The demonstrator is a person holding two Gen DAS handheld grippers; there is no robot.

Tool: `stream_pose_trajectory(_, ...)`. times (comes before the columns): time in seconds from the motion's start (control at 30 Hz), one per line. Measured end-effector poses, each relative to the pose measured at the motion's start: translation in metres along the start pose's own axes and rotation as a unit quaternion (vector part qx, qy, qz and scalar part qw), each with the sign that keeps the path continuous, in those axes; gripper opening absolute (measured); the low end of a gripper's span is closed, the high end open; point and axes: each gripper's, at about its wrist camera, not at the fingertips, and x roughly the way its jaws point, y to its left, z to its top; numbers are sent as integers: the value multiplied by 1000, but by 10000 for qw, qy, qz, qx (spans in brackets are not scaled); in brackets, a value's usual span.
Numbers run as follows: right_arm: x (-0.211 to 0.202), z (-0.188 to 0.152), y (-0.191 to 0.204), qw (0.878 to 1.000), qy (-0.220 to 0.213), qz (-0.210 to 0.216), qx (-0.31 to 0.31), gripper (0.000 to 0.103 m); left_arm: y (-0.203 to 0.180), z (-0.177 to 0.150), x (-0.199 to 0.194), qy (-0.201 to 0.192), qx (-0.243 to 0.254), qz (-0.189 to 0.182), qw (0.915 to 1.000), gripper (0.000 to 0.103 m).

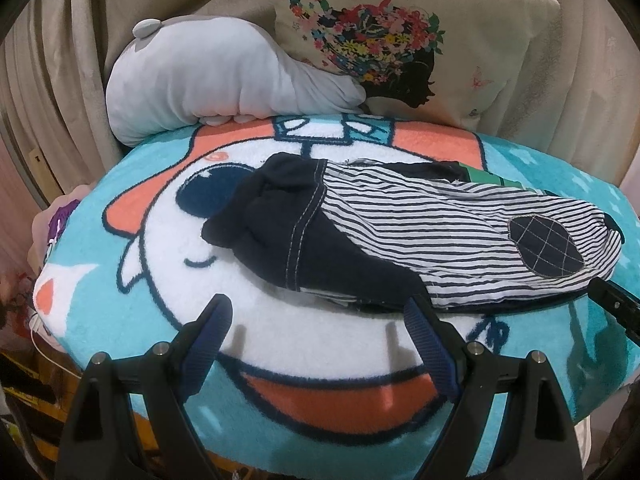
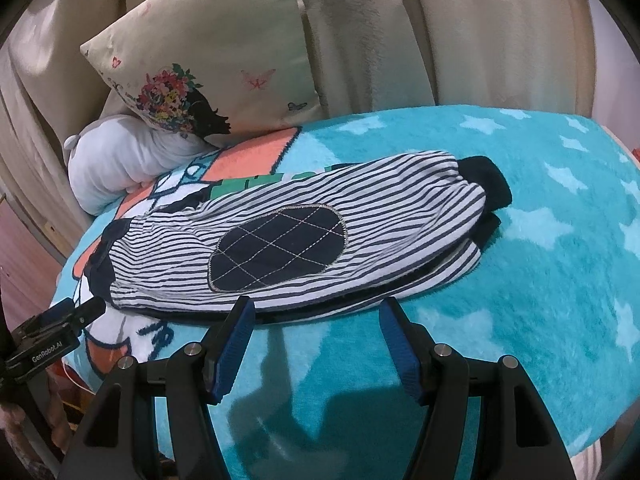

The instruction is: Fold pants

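While both claws gape empty, only right view shows pants (image 2: pixel 280 236) dark cuffs (image 2: pixel 490 184).

Teal fleece blanket (image 2: pixel 540 240) with pale stars and a white-and-coral cartoon figure covering the near surface, cream floral cushion (image 1: pixel 400 40) at the far side, grey-white plush toy (image 1: pixel 208 80) left of it, beige curtains (image 2: pixel 460 32) behind
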Motion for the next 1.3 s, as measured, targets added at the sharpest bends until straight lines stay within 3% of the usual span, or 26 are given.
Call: stream_pose_trajectory(1.3, 3, -3, 7, 9999, 26, -66, -147, 70, -7, -5, -1, -44, 33, -109, 9999, 87)
